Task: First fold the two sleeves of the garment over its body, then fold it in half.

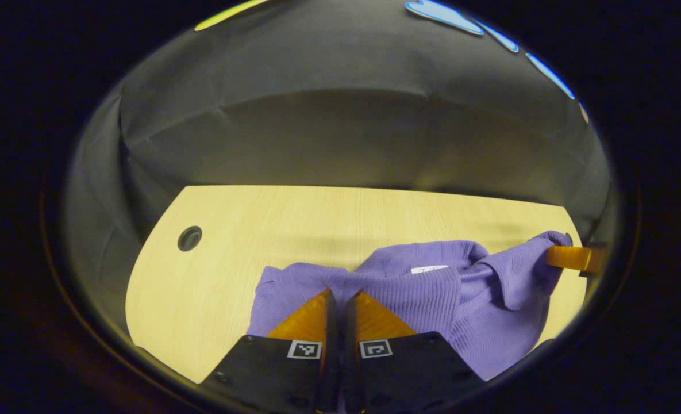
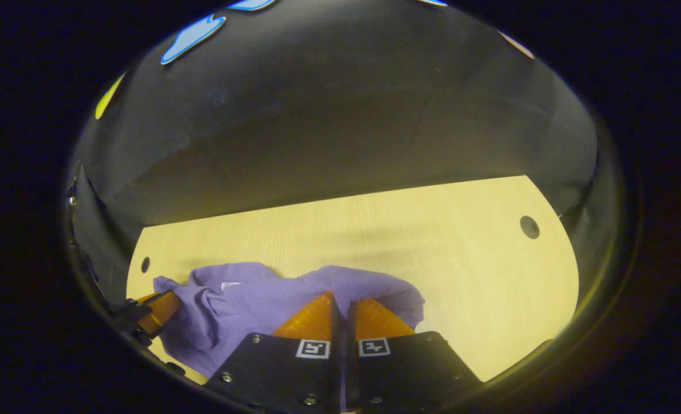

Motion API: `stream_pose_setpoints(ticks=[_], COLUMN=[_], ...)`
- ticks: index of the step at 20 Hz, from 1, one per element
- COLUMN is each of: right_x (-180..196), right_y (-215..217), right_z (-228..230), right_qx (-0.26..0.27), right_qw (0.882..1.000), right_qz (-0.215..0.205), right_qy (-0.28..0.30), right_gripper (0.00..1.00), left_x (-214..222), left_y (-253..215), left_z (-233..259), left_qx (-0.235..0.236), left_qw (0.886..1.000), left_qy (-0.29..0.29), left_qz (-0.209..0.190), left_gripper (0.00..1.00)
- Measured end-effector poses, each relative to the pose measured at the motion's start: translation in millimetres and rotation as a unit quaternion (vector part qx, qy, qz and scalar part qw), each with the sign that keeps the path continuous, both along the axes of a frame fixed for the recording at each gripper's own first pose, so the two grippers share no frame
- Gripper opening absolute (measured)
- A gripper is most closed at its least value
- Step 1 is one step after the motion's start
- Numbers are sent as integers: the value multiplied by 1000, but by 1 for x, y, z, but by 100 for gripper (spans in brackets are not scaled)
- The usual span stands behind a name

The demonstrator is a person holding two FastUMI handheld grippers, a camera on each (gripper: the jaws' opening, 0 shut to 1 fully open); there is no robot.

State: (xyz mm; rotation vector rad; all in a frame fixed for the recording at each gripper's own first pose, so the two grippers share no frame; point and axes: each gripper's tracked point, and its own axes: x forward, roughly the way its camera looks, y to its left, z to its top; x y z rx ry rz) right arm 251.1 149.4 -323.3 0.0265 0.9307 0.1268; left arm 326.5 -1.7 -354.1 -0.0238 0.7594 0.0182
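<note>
Left hand-held gripper (image 1: 340, 296): fingers pressed together, clamped on an edge of the purple ribbed knit garment (image 1: 432, 287). Right hand-held gripper (image 2: 340, 299): fingers likewise together, pinching the same cloth. Garment lies bunched, partly lifted, at the near edge of the pale wood counter (image 1: 231, 230).

We see our left gripper (image 1: 341, 299) at the bottom of the left gripper view, its two fingers drawn close together, pinching a fold of the ribbed purple knit garment (image 1: 432, 299). The garment lies bunched on the pale wood-grain table (image 1: 248, 230), a small white label (image 1: 429, 268) showing near its neckline. At the right edge the right gripper (image 1: 573, 257) grips a raised corner of the fabric. A round dark grommet hole (image 1: 189, 238) sits in the tabletop to the left, well apart from the garment.
</note>
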Motion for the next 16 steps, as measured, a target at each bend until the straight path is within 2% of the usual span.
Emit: stream_pose_setpoints(ticks=[1, 3, 4, 5, 6, 8, 13, 16], right_x=[0, -1, -3, -7, -12, -9, -17, -22], right_y=[1, 2, 0, 0, -4, -4, -6, -7], right_z=[-5, -8, -10, -15, -4, -11, 3, 27], right_qx=[-1, 9, 18, 21, 16, 10, 8, 9], right_qw=[1000, 1000, 1000, 999, 999, 1000, 1000, 1000], right_qz=[2, 3, 4, 3, 5, 2, 9, 12], right_qy=[0, 11, 22, 29, 29, 22, 1, -25], right_gripper=[4, 11, 27, 63, 100, 99, 99, 99], left_x=[1, -2, 0, 1, -1, -3, -9, -14], left_y=[-1, 1, 1, -1, -2, -1, 1, 3], left_z=[-1, -9, -10, -11, -9, -7, 13, 47], left_qx=[1, 8, 5, -1, -8, -15, -26, -33], left_qw=[1000, 1000, 1000, 1000, 1000, 1000, 1000, 999], left_qy=[1, 11, 10, 8, 8, 6, -11, -41], left_qz=[0, -6, -9, -7, -9, -6, 0, 2], left_gripper=[10, 15, 24, 27, 43, 75, 95, 95])
